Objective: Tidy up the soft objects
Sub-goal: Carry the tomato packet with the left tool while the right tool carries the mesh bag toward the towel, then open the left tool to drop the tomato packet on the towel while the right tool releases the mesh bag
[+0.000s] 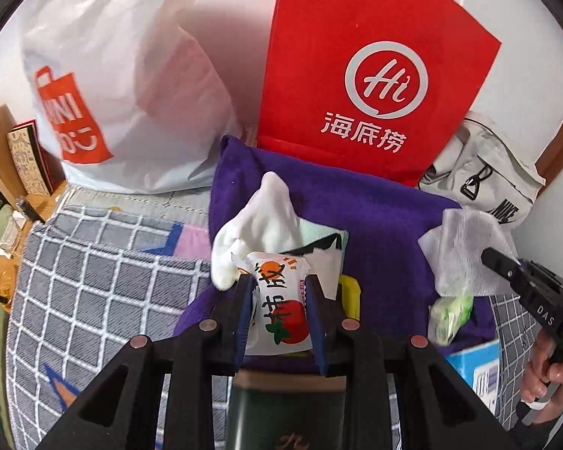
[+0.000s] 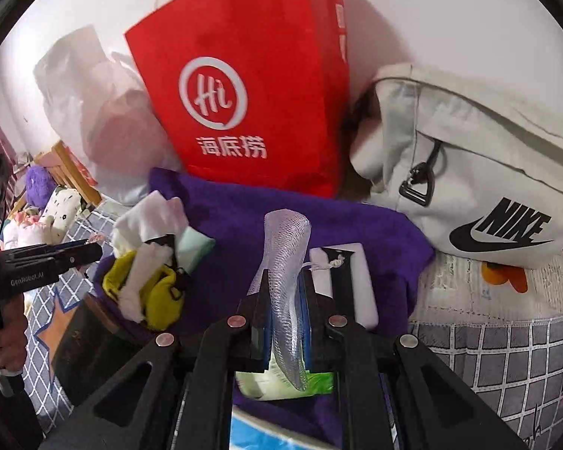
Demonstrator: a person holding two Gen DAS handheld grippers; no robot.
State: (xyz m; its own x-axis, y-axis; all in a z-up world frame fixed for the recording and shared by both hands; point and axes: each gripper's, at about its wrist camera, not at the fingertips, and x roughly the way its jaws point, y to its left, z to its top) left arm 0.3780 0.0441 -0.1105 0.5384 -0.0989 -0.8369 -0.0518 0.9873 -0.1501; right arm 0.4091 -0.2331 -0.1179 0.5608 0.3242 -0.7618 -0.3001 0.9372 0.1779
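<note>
Left wrist view shows the left gripper clenched on a white snack packet printed with a tomato and an orange, held upright between the blue pads. Just beyond it a white sock lies draped over a mint-coloured item on the purple towel. In the right wrist view, the right gripper is clamped on a strip of white mesh foam wrap that sticks up past the fingertips, with a green-and-white wrapper close under the jaws. Further out on the towel sit a yellow soft item and a white flat pouch.

Both loads are limp, so the step probably goes best with a steady, light squeeze and slow carrying, keeping the packet from crushing and the mesh from slipping sideways. Each should be set down on a bare patch of towel, clear of the sock pile.

Against the wall stand a red bag, a white shopping bag and a Nike bag.
</note>
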